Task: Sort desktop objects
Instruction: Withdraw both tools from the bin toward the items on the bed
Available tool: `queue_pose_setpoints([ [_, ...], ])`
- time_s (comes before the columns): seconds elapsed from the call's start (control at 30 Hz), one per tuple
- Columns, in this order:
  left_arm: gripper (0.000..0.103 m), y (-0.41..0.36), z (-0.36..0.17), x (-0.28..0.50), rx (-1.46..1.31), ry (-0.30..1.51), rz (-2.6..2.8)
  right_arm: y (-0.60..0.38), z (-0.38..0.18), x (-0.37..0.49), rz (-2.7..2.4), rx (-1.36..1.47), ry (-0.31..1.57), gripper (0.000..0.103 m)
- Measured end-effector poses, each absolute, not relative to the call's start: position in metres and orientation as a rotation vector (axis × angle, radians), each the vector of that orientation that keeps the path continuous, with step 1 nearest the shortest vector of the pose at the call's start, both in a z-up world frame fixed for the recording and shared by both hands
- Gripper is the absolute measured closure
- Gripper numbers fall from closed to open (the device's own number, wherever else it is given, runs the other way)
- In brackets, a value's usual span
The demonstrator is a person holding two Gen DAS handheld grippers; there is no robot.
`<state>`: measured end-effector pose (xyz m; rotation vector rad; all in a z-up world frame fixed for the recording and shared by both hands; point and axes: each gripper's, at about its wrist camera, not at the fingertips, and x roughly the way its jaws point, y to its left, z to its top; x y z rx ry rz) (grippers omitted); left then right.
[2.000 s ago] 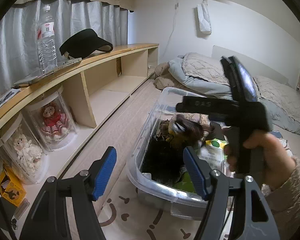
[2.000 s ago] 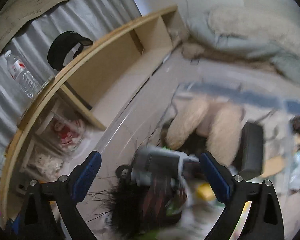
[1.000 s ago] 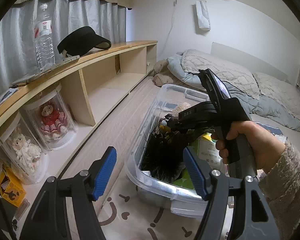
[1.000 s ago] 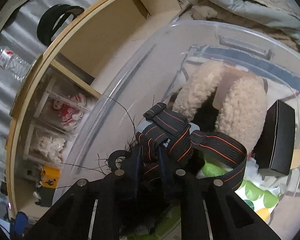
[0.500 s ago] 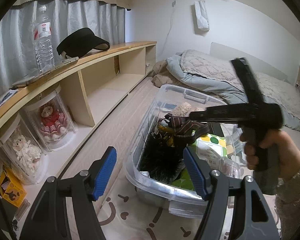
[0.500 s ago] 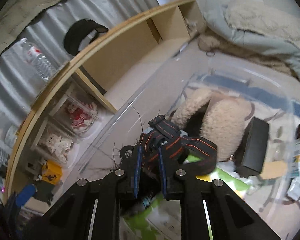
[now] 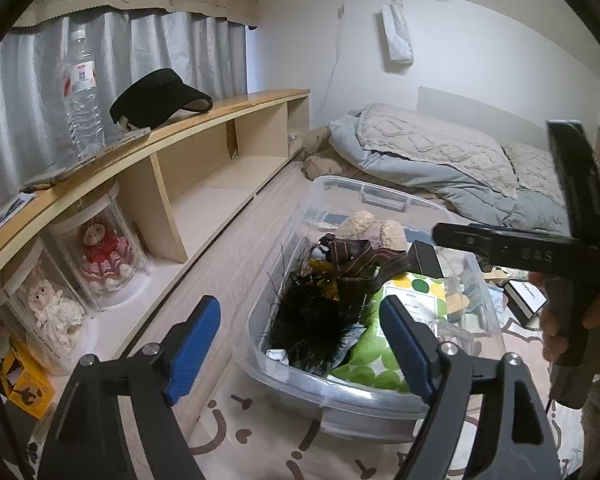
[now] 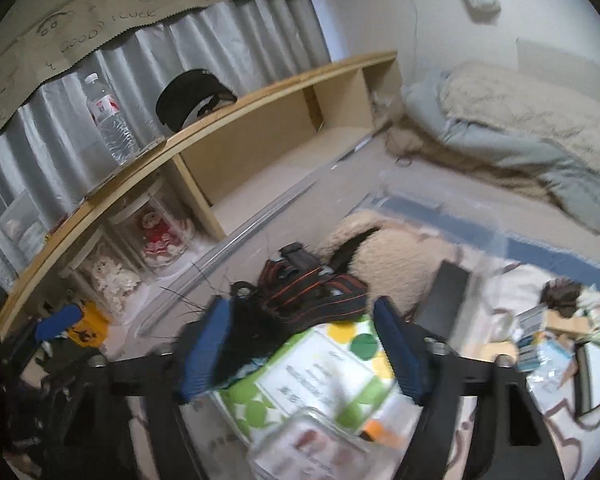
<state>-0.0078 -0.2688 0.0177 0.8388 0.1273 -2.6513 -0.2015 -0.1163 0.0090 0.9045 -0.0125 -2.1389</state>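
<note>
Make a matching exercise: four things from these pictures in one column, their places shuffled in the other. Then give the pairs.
1. water bottle
2. striped strap
3. red-dressed doll
4. blanket

A. in the clear bin
B. on the bed
C. on top of the wooden shelf
D. in a clear case under the shelf top

Pairs: 1-C, 2-A, 3-D, 4-B

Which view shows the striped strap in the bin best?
Left wrist. The striped strap is sharp there, draped over the black feathery item inside the clear bin. The right wrist view is closer, but motion blur smears the strap.
</note>
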Motion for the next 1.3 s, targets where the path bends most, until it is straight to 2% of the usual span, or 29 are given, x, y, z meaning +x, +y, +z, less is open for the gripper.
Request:
queue_pose_setpoints([
  [0.1,0.009,-0.265,0.019,-0.008,0.817,0.114,-2.647,-0.103,0.015,-0.193,-2.187,0.841,0.034,0.027],
  [0.17,0.009,-0.263,0.021,-0.008,0.809,0.113,-2.649,-0.096,0.018,-0.187,-2.224,0.795,0.067,0.012],
  [0.2,0.007,-0.261,0.021,-0.008,0.805,0.117,-2.650,-0.093,0.019,-0.184,-2.238,0.768,0.078,0.000],
  [0.33,0.001,-0.256,0.024,-0.009,0.795,0.127,-2.662,-0.080,0.024,-0.174,-2.283,0.691,0.102,0.000],
  [1.3,0.000,-0.190,0.022,-0.048,0.808,0.084,-2.729,0.024,0.020,-0.156,-2.449,0.676,0.096,0.000],
])
